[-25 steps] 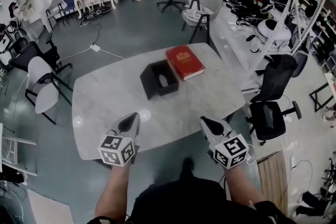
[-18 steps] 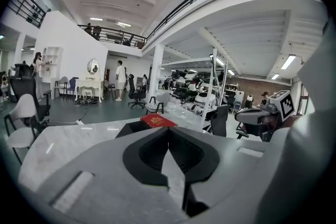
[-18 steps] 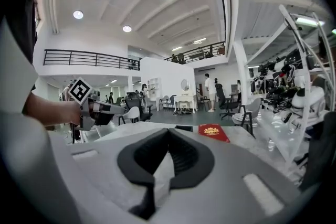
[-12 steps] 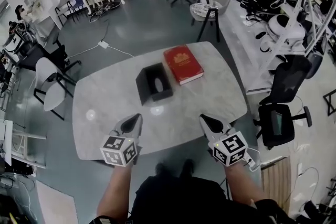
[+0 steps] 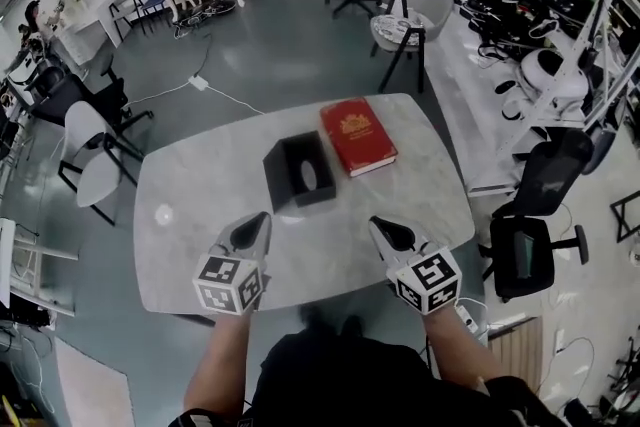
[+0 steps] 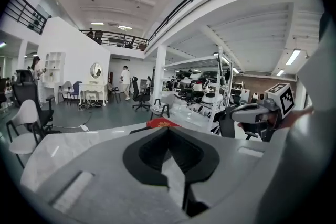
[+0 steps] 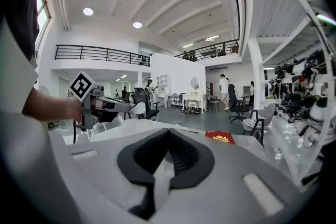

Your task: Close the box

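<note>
A black open box [image 5: 300, 172] stands in the middle of the white marble table [image 5: 200, 205]. Its red lid [image 5: 358, 136] with a gold emblem lies flat just right of it and touches it. My left gripper [image 5: 255, 223] hovers over the table's near edge, short of the box, shut with nothing in it. My right gripper [image 5: 381, 227] hovers level with it to the right, also shut and empty. In the left gripper view the joined jaws of the left gripper [image 6: 168, 129] point at the red lid [image 6: 163, 123]. The right gripper view shows the right gripper [image 7: 169, 131] and the lid [image 7: 220, 137].
A white chair [image 5: 85, 165] stands left of the table and a black office chair [image 5: 530, 235] right of it. Benches with equipment [image 5: 540, 35] run along the right. A cable [image 5: 200, 85] lies on the floor beyond the table.
The head view has shifted a little. The right gripper has edged forward and left over the table's edge; the left one has hardly moved. Box and lid lie as before.
</note>
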Action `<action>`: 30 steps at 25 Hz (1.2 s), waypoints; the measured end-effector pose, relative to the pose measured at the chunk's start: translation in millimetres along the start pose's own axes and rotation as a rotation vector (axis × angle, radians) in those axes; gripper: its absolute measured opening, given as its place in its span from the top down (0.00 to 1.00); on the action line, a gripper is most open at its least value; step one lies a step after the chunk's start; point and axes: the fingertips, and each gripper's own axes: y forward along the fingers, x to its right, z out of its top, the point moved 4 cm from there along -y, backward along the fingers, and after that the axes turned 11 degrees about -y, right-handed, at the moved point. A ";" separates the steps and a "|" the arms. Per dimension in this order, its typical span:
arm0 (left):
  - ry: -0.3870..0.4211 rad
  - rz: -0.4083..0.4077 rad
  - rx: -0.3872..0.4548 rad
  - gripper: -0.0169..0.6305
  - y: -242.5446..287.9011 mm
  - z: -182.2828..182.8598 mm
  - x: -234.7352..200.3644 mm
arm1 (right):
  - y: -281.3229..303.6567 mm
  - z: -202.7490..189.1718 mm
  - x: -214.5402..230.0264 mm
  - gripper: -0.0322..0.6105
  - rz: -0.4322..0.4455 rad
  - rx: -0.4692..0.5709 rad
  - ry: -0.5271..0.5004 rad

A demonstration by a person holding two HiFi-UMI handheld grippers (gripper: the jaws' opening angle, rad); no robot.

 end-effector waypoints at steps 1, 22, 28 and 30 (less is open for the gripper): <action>-0.003 0.003 0.007 0.96 0.7 4.0 -10.0 | 11.6 4.4 -1.2 0.95 0.009 -0.008 -0.014; -0.175 0.051 0.015 0.96 6.9 -23.0 -176.0 | 241.5 10.6 -87.6 0.75 0.336 -0.269 -0.460; -0.203 0.102 0.014 0.96 15.5 -28.7 -192.2 | 288.0 -16.8 -96.5 0.68 0.450 -0.347 -0.658; -0.223 0.120 0.015 0.96 15.9 -31.4 -196.9 | 300.6 -27.5 -99.7 0.66 0.487 -0.374 -0.728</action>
